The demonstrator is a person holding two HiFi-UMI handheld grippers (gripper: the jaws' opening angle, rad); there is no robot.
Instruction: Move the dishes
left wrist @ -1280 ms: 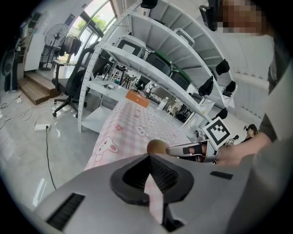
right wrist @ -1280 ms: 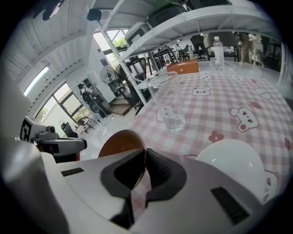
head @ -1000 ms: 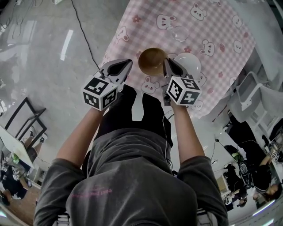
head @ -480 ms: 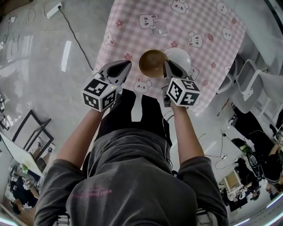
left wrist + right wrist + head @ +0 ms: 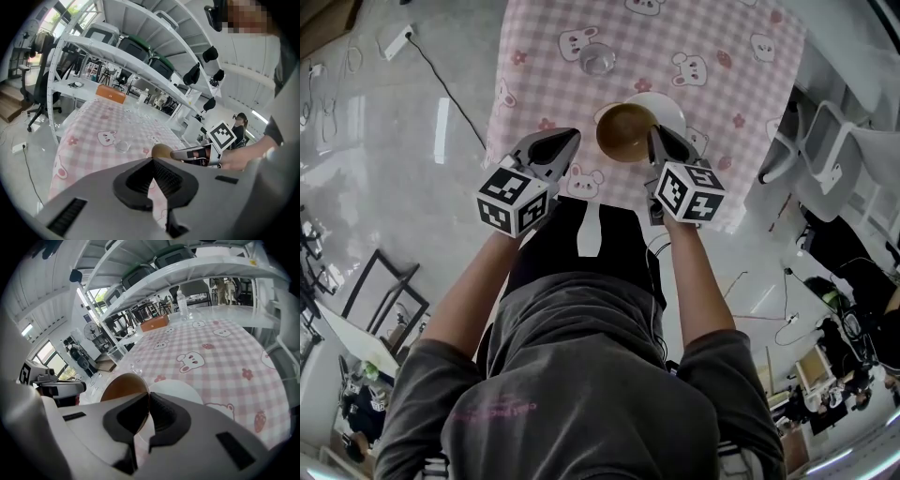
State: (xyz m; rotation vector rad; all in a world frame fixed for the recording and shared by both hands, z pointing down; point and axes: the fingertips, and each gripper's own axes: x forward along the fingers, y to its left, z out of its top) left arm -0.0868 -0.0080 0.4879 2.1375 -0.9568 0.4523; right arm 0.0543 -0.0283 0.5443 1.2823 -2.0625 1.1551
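So the brown bowl [image 5: 625, 131] is up in the right tool [image 5: 656, 139], pinched by its rim with one pad inside the wall and one outside. It's tipped a bit and hangs over the near edge of the surface [image 5: 741, 112], the one with the pink checked bunny cloth. It looks clear of the cloth to me, not resting on anything.

Right behind it sits a white dish [image 5: 667, 105], partly covered by the bowl in the head view. I can't tell whether the two touch, but my guess is they don't. Further up the cloth there's a small clear glass [image 5: 598, 59], well apart from both.

The left tool [image 5: 570, 141] is closed all the way with nothing in it, just riding along beside the bowl.

What's changed: over the last second the whole surface has slid left in the head view. The glass was up and to the right of the bowl and now it's up and to the left, and the white dish has gone from beside the bowl to nearly behind it. Both tools keep the same spot in front of the body, and the hold on the rim looks the same.

So I read this as mid-carry, with the bowl travelling along the surface and not set down yet. Where it ends up, no idea from here.
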